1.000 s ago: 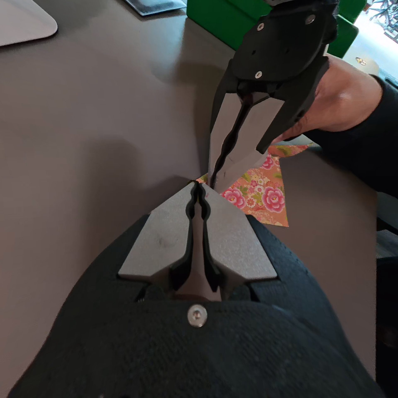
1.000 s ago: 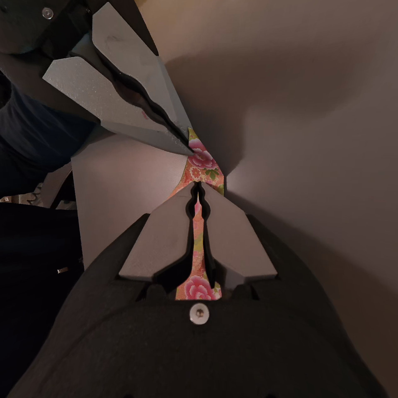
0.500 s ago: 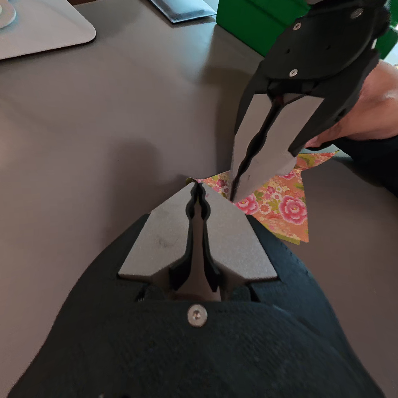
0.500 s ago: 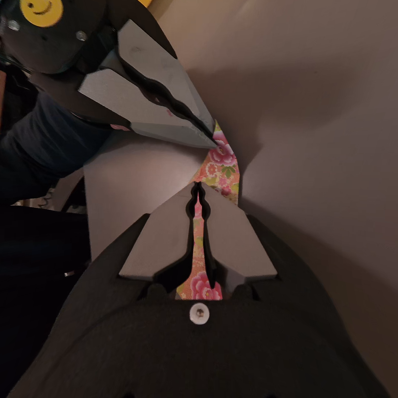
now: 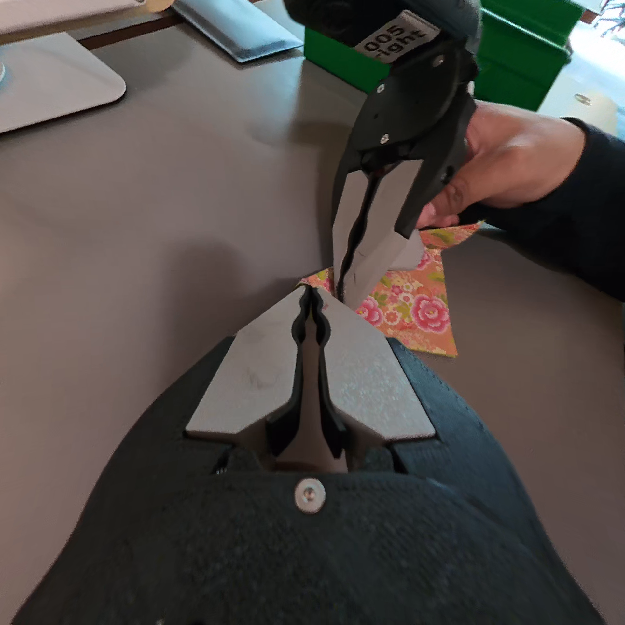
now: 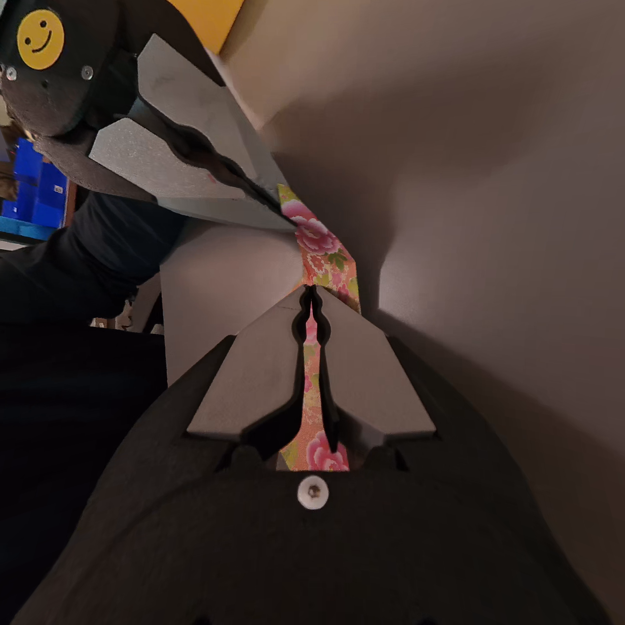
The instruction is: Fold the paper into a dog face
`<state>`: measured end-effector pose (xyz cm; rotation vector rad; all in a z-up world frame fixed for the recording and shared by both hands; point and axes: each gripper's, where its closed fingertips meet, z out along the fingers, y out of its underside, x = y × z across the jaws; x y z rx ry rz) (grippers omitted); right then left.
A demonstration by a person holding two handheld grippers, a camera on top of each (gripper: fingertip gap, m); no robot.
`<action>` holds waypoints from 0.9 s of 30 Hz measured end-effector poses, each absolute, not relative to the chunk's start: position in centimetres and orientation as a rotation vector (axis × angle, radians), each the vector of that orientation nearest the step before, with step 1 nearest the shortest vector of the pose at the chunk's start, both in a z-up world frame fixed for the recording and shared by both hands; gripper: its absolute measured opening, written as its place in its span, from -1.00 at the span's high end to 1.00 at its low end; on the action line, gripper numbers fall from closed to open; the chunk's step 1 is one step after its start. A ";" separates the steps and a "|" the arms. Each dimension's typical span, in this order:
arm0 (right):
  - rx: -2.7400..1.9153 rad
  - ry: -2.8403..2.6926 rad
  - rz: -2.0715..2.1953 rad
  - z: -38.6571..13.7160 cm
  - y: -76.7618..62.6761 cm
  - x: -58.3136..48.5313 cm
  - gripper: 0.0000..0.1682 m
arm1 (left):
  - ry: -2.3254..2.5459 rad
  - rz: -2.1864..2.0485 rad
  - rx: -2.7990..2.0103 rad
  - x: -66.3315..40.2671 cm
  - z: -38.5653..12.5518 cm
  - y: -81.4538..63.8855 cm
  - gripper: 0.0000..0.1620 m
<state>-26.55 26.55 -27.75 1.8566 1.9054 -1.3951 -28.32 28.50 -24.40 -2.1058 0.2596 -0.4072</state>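
On the grey counter (image 5: 203,209) lies the folded floral origami paper (image 5: 416,304). The left gripper (image 5: 310,293) pinches its corner, fingers closed together. The right gripper (image 6: 311,287), held by a hand (image 5: 514,162), presses closed fingers onto the paper beside it.

L gripper (image 5: 310,293) jaws closed, R gripper (image 6: 313,287) jaws closed

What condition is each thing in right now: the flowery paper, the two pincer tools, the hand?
Floral paper: folded into a pointed shape, lying on the grey table, one corner lifted.
Left gripper: shut on the paper's corner.
Right gripper: shut, tips pressing down on the paper.
Hand: wrapped around the right gripper's handle.
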 end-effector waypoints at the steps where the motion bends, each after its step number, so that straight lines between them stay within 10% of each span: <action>1: 1.859 1.899 -1.399 -27.7 26.7 -26.5 1.00 | 0.287 -0.401 -2.095 -28.2 -24.2 28.4 1.00; 27: 1.859 1.873 -1.412 -27.7 26.9 -26.5 1.00 | 0.670 -0.143 -2.031 -26.7 -25.0 26.9 1.00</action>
